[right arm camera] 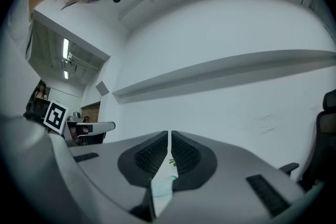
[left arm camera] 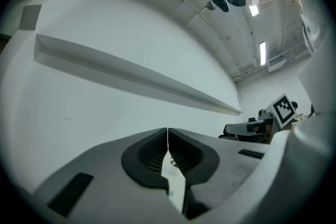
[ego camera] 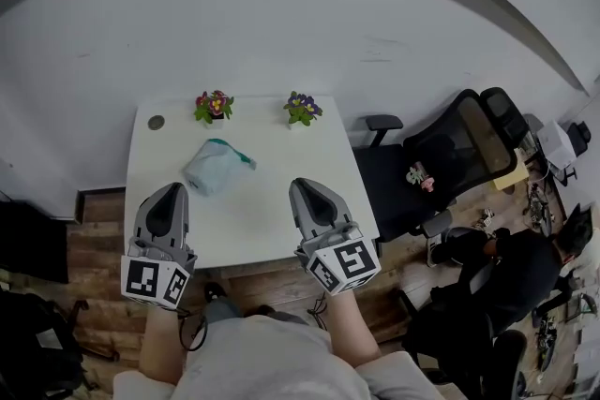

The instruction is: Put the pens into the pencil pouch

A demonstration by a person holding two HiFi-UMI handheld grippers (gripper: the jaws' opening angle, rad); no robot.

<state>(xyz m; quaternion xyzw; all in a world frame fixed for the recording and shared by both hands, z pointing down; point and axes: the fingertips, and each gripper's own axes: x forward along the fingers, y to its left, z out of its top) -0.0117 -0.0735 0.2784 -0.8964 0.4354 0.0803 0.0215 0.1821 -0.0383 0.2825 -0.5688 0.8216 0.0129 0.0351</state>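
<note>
Head view: your grey left gripper (ego camera: 171, 192) and grey right gripper (ego camera: 306, 187), both clenched on nothing, parked at the white table's (ego camera: 272, 239) near edge; pale teal fabric pencil pouch (ego camera: 216, 169) lies just beyond, between them; no pens visible, presumably already inside

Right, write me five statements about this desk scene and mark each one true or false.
1. The pale green fabric pouch lies on the white table. True.
2. The left gripper holds a pen. False: its jaws are shut with nothing between them.
3. A pot of red flowers and a pot of purple flowers stand along the table's far edge. True.
4. The right gripper has its jaws wide apart. False: they are shut and empty.
5. The black office chair stands at the table's left side in the head view. False: it stands at the right side.
</note>
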